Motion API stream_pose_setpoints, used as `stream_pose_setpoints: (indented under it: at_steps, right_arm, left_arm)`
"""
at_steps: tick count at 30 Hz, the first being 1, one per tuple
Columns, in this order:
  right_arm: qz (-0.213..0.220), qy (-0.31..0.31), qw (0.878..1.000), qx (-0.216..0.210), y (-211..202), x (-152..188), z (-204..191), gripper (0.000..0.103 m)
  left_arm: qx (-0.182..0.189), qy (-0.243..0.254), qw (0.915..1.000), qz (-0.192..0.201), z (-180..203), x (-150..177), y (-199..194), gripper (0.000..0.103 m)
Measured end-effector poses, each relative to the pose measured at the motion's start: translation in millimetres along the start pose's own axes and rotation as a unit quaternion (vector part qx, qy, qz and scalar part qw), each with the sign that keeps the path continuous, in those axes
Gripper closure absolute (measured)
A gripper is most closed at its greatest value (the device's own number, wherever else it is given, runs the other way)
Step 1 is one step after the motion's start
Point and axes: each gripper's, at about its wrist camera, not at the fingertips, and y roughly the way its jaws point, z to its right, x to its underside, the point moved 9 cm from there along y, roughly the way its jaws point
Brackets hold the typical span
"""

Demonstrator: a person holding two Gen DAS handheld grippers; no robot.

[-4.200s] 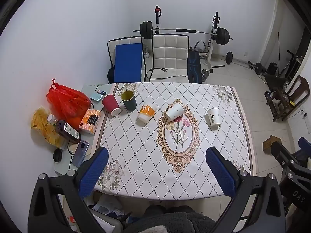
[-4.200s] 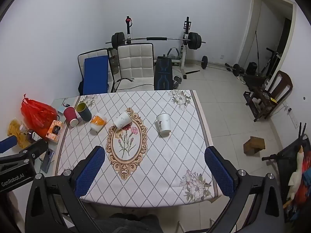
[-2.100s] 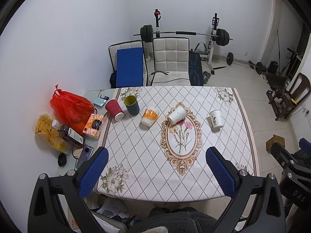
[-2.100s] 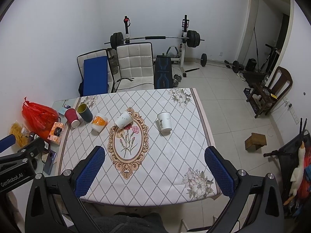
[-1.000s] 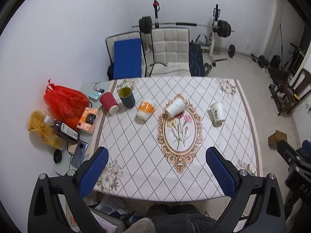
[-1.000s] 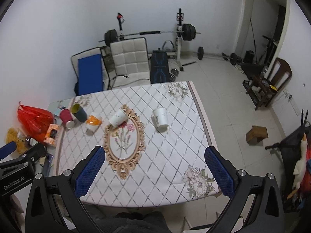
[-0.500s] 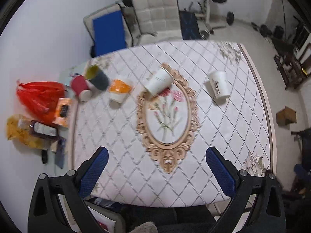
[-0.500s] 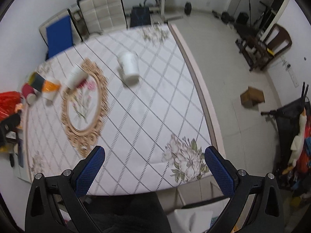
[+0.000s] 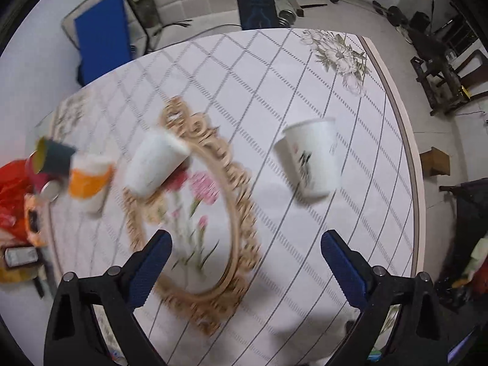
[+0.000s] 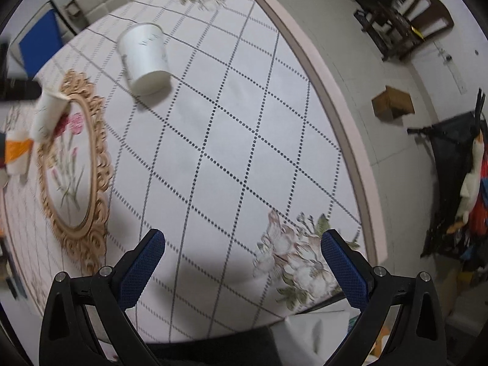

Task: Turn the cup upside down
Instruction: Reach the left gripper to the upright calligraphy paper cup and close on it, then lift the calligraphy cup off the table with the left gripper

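Note:
Several paper cups lie on their sides on the patterned tablecloth (image 9: 350, 219). A white cup with dark print (image 9: 308, 158) lies right of the oval flower motif; it also shows in the right wrist view (image 10: 145, 59). A plain white cup (image 9: 155, 161) lies on the motif's left rim, also seen in the right wrist view (image 10: 47, 116). An orange-and-white cup (image 9: 88, 180), a dark green cup (image 9: 52, 158) and a red cup (image 9: 39, 180) lie further left. My left gripper (image 9: 244, 262) is open and empty above the table. My right gripper (image 10: 241, 262) is open and empty near the table's right front corner.
A red bag (image 9: 12, 189) and small items sit left of the table. White and blue chairs (image 9: 195, 3) stand behind it. A wooden box (image 10: 393, 103) lies on the floor at the right. Gym gear and a dark chair (image 10: 405, 21) stand by the far wall.
Both grippers have dropped toward the table and tilted down; the cups look much larger. The left moved over the motif, the right toward the right front corner. Both stayed open.

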Motion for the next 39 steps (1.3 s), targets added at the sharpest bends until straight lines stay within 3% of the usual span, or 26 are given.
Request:
stream_pose_setpoints:
  at_steps: [9, 20, 24, 25, 27, 39]
  right_arm:
    - [-0.029, 0.026, 0.999, 0.017, 40.5, -31.9, -0.8, 0.000]
    - [-0.038, 0.038, 0.998, 0.029, 49.6, -66.2, -1.1, 0.000]
    - [-0.041, 0.042, 0.998, 0.032, 50.8, -73.3, -0.2, 0.000]
    - [-0.042, 0.043, 0.998, 0.032, 51.3, -74.1, 0.8, 0.000]
    - [-0.042, 0.044, 0.998, 0.036, 51.8, -74.9, 3.4, 0.000]
    - [-0.035, 0.045, 0.997, 0.048, 49.7, -71.1, 20.7, 0.000]
  left_arm:
    - [0.034, 0.023, 0.9986, -0.033, 34.8, -52.8, 58.9, 0.003]
    - [0.055, 0.043, 0.9935, -0.090, 60.2, -65.7, 116.1, 0.003]
    - [0.055, 0.057, 0.9928, -0.090, 67.6, -67.8, 124.5, 0.003]
    - [0.055, 0.061, 0.9926, -0.090, 69.7, -68.5, 126.1, 0.006]
    - [0.052, 0.074, 0.9916, -0.093, 74.2, -66.5, 132.1, 0.034]
    - [0.011, 0.123, 0.9905, -0.062, 100.1, -69.0, 137.6, 0.040]
